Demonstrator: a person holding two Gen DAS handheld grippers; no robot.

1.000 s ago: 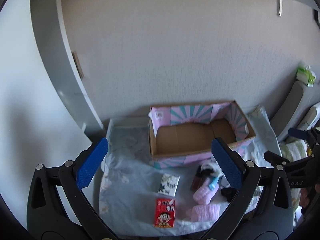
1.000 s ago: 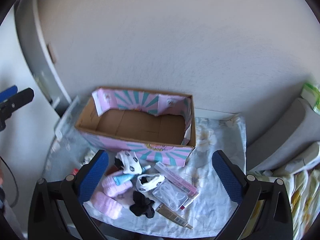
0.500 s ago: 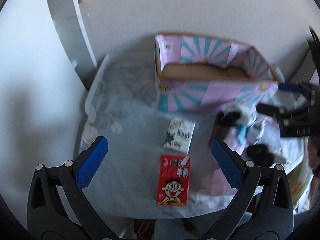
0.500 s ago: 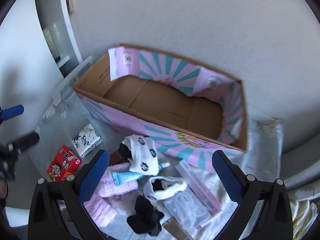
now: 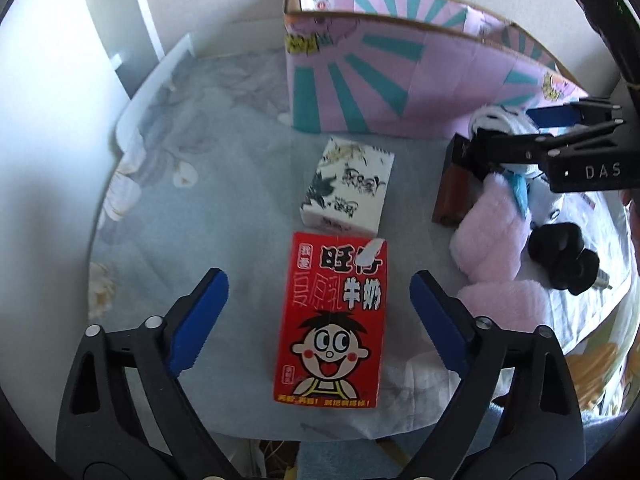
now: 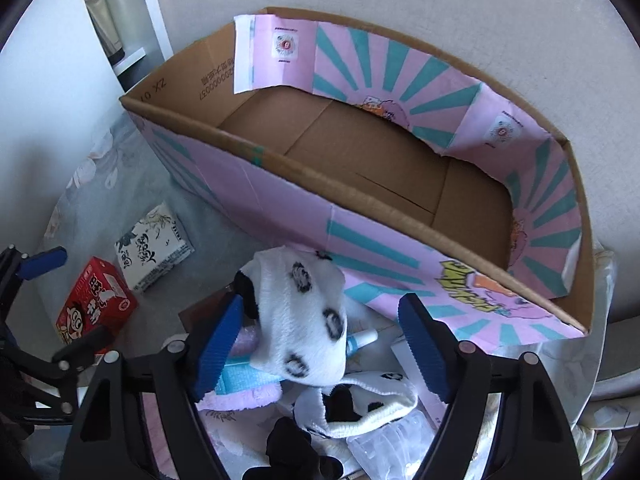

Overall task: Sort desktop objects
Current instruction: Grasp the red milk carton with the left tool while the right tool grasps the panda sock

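Floral cloth (image 5: 224, 184) covers the table. Left gripper (image 5: 319, 322), jaws just closing yet apart, straddles the red milk carton (image 5: 332, 320); right gripper (image 6: 320, 342), likewise narrowing, brackets a spotted sock (image 6: 304, 316) before the pink box (image 6: 280, 200).

The right gripper (image 6: 320, 334), jaws just closing, straddles a spotted white sock (image 6: 304, 316); pads clear of it.
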